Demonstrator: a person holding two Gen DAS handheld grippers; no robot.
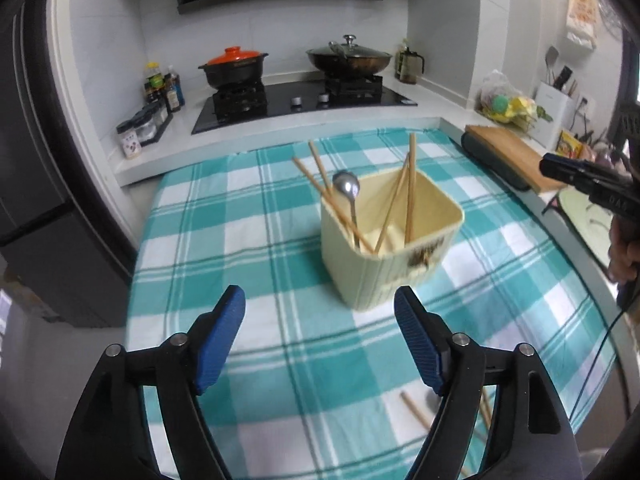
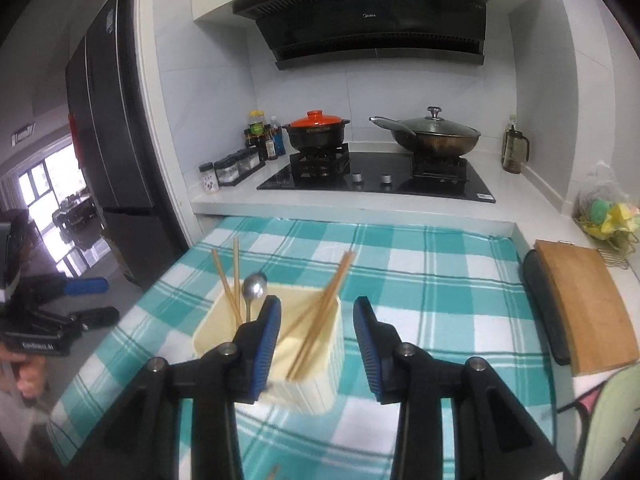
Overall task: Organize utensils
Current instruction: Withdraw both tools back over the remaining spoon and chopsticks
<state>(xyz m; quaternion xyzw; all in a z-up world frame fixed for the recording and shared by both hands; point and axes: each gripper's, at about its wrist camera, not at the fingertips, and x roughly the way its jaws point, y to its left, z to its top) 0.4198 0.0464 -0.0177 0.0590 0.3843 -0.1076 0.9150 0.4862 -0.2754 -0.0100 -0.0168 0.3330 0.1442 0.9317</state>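
Standing already in the cream box (image 1: 390, 240) on the checked tabletop (image 1: 248, 240) are four chopsticks (image 1: 410, 188) and a spoon (image 1: 347, 190), while both the left gripper (image 1: 320, 340) and right gripper (image 2: 318, 350) are spread and hold nothing, and loose chopsticks (image 1: 416, 410) near the left one are left to collect.

Left hand-held gripper (image 1: 320, 312) jaws wide apart, empty, hovering near side of holder (image 1: 390, 240); right hand-held gripper (image 2: 318, 324) likewise spread, empty, above holder.

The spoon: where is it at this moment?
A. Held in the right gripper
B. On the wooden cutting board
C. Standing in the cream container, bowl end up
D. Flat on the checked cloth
C: the spoon leans inside the cream container among chopsticks, bowl end above the rim.
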